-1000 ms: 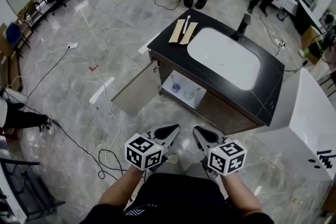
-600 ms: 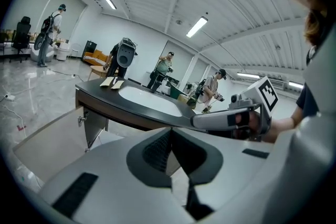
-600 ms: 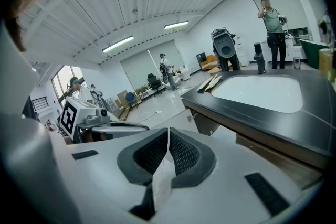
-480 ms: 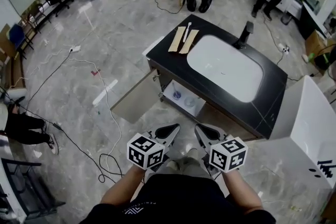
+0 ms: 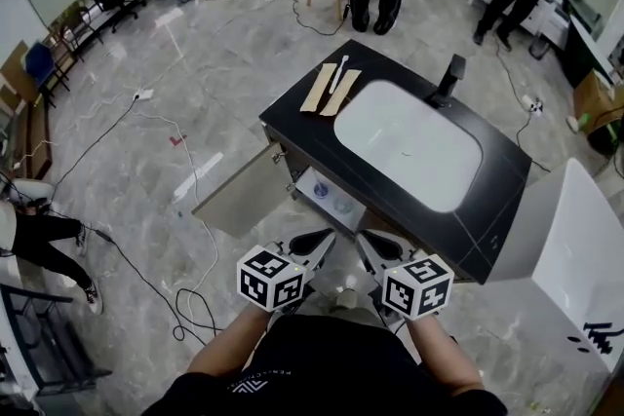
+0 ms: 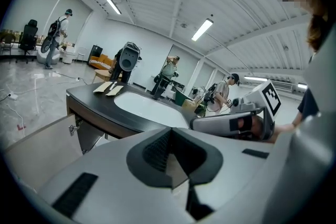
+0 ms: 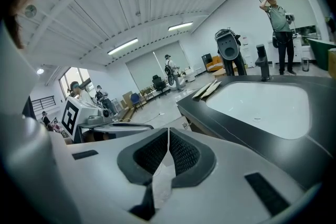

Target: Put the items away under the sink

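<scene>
Marble floor [image 5: 195,83] around the black sink table [image 5: 292,115]: flat tan items [image 5: 330,93] lie on its far corner, not yet stowed; cabinet door [image 5: 234,195] open below; left tongs [image 5: 314,244] and right tongs [image 5: 375,246] closed, empty, well apart from them.

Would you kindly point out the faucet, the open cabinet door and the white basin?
faucet [image 5: 450,73], head view, its black upright body.
cabinet door [image 5: 237,195], head view, middle of the panel.
basin [image 5: 390,127], head view, its white bottom.
</scene>
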Motion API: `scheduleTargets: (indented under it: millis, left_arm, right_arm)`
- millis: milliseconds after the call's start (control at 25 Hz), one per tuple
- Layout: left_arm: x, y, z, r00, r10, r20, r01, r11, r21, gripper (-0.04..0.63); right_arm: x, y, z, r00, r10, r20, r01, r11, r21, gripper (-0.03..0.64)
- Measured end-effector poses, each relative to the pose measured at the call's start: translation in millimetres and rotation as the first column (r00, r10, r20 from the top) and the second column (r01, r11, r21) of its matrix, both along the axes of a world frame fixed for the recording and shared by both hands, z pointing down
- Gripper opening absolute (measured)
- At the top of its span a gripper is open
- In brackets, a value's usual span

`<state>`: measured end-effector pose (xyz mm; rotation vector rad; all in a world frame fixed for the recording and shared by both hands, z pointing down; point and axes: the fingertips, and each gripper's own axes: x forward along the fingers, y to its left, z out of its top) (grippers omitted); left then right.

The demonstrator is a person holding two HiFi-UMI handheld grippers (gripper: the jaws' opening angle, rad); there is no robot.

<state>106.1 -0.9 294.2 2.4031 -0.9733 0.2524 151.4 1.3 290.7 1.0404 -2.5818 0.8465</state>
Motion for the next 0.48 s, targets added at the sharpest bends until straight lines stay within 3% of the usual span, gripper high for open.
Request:
scheduleTargets:
  millis: [480]
  left_arm:
    - [41.9,-24.7,7.0,1.000,0.000,0.015,0.000,1.000,0.012,-0.002]
  right_arm:
    - [41.7,-22.3,-1.6,1.000,-0.018,0.000,0.018,0.999,0.036,0.037]
